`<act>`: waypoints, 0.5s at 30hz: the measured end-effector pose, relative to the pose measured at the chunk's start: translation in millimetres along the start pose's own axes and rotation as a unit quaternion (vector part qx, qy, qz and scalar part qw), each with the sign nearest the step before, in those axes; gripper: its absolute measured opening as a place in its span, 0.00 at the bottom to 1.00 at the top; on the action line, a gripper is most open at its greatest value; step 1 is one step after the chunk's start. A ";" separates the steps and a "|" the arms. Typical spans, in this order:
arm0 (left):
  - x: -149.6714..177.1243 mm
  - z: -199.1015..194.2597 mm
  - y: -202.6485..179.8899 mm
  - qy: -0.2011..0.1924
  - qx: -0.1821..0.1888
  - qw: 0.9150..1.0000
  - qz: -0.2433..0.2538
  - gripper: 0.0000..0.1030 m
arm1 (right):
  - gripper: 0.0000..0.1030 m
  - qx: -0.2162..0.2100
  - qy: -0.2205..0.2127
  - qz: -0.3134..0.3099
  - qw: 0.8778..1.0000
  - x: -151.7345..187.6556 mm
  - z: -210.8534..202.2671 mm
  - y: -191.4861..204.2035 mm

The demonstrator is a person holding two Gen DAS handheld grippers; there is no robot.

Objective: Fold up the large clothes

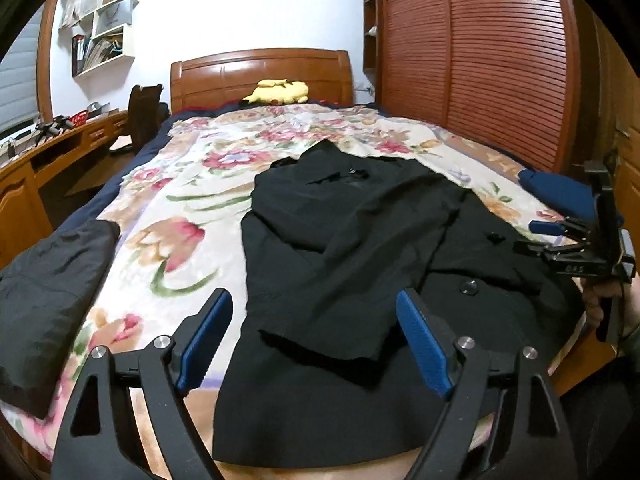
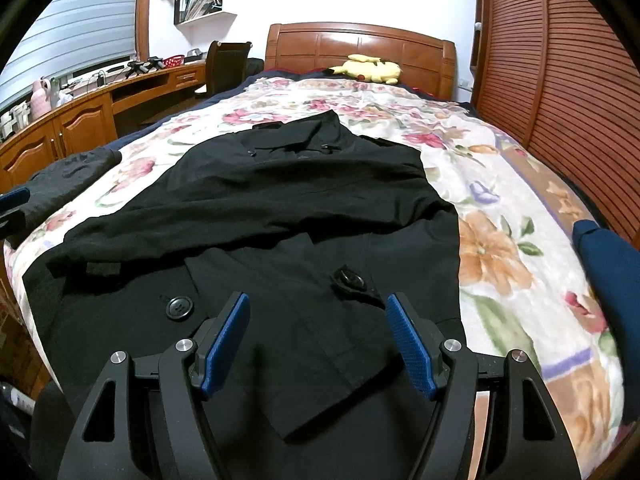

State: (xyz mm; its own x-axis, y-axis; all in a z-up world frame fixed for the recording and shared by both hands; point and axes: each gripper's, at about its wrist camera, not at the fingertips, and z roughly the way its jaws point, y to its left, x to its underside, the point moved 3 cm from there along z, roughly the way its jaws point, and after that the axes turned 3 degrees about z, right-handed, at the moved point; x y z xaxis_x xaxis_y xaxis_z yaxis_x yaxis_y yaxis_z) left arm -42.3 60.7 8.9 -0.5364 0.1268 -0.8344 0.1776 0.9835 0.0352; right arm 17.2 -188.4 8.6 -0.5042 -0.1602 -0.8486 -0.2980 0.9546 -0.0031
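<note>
Left wrist view: our left hand-held gripper [image 1: 314,338] gaped wide and empty above the black coat [image 1: 360,248], which lay mid-bed with one sleeve folded across; our right hand-held gripper [image 2: 318,340] was wide too. Next, we judged, came gripping the other side.

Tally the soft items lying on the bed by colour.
Black: 2, the coat spread mid-bed and a folded garment at the left edge
Navy blue: 1, folded garment at the right edge
Yellow: 1, plush toy by the headboard
Total: 4, all on the floral blanket
</note>
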 end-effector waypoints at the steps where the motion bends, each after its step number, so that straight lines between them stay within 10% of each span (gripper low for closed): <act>1: 3.0 1.4 0.8 0.003 -0.005 1.000 0.000 0.82 | 0.71 0.000 0.000 0.000 1.000 0.1 0.0 0.2; 15: 44.7 11.0 23.6 0.038 -0.017 0.999 -0.028 0.82 | 0.71 0.002 0.010 -0.006 1.000 2.9 5.2 0.2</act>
State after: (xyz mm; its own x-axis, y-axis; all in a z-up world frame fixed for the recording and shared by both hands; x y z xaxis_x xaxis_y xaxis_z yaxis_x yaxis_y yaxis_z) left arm -53.0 88.2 -33.6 -0.6056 0.0794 -0.7918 0.1180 0.9930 0.0093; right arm 19.9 -187.4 3.4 -0.5160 -0.1764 -0.8382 -0.3010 0.9535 -0.0154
